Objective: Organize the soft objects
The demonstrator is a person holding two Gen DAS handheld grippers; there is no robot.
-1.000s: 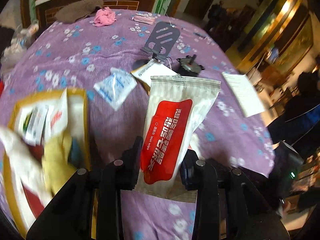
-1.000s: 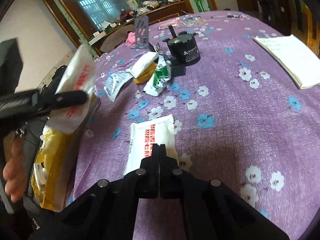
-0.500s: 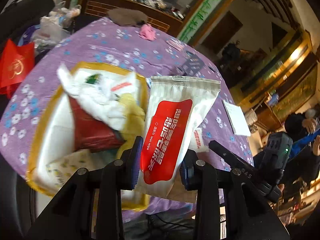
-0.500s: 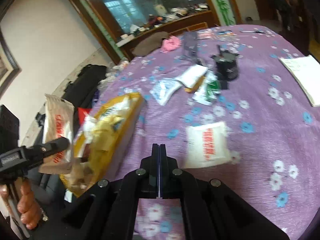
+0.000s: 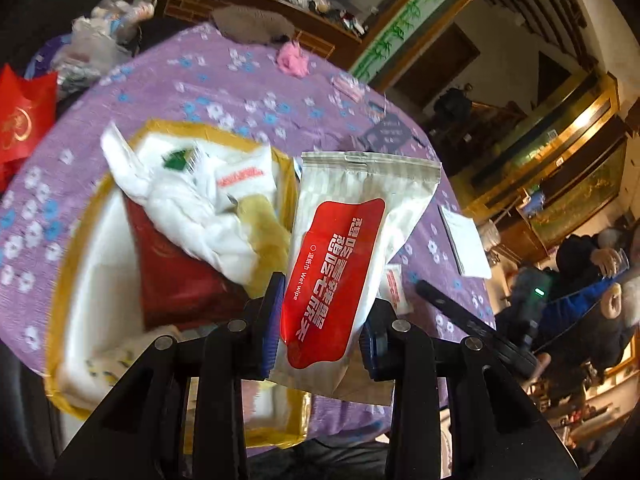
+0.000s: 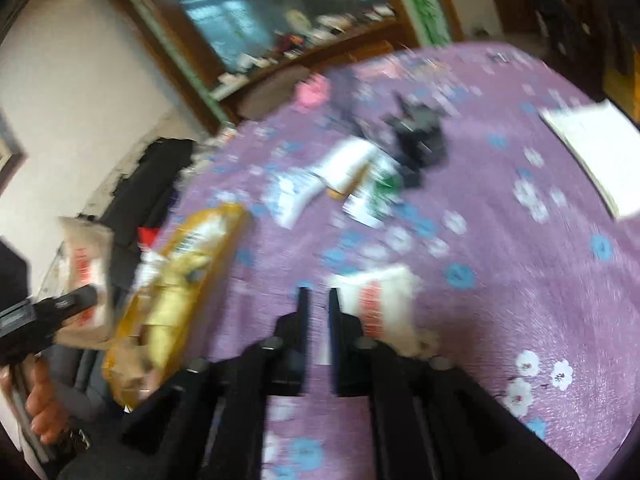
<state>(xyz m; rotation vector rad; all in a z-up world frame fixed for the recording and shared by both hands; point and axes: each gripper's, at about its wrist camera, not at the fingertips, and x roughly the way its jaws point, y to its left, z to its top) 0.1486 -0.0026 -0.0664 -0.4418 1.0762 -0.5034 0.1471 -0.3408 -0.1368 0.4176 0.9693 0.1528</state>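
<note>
Left tool (image 5: 322, 320) clamps wet-wipe pack (image 5: 344, 256) upright over yellow tray (image 5: 68, 240); right tool (image 6: 318, 304) slightly parted, empty.

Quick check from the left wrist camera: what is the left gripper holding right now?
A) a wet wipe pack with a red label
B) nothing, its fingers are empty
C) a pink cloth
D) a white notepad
A: the left gripper is shut on the wet wipe pack, red label facing the camera, held above the yellow-rimmed box of soft items.
</note>
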